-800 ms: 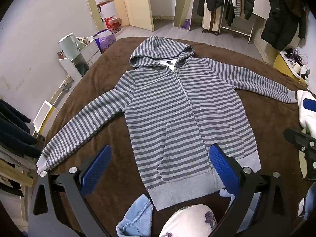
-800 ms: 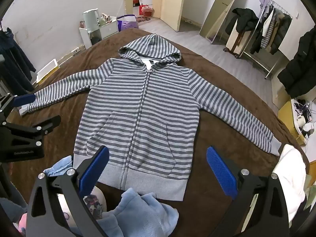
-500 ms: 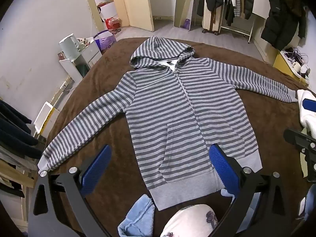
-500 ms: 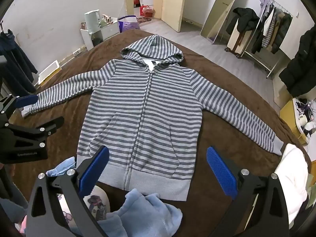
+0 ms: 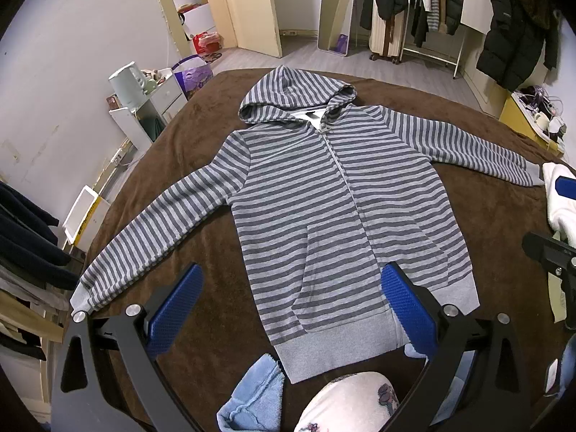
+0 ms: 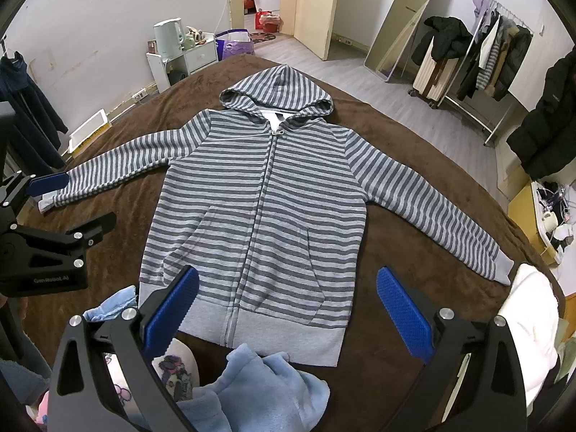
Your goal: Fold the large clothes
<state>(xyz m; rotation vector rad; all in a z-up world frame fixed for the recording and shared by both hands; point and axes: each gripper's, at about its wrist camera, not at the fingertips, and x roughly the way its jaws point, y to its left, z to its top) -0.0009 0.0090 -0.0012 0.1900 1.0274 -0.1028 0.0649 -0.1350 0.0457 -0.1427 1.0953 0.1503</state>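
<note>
Lying flat and face up on the brown blanket-covered bed (image 5: pixel 201 136), the grey-and-light-grey striped zip-up hoodie (image 5: pixel 334 198) takes up the middle of the bed w/ its zipper closed, hood toward the far edge and ribbed waistband at the near edge. Both sleeves are spread out diagonally: one cuff sits by the bed's left edge, the other by the right edge, just beside a white folded cloth (image 6: pixel 532 309).

We hold the left gripper (image 5: pixel 288 313) above the near edge, its blue-padded fingers (image 5: pixel 174 309) wide apart w/ nothing between them; in the left wrist view one pad sits over bare blanket beside the left sleeve, the other over the waistband's right part. We can't tell how high it is above the fabric.

Our right gripper (image 6: pixel 286 313) is likewise fully spread and empty, blue pads (image 6: pixel 403 313) framing the hoodie's lower right half, approx. over the hem and bare blanket to its right.

A light-blue fleece garment (image 6: pixel 259 388) is bunched at the near edge, touching the waistband. Beside it we see a white floral-print fabric piece (image 5: pixel 352 403).

Off the bed: a white side cabinet (image 6: pixel 169 61) w/ a pale green kettle (image 6: pixel 167 36), a leaning mirror (image 6: pixel 403 25), and a clothes rack w/ dark coats (image 6: pixel 478 54).
</note>
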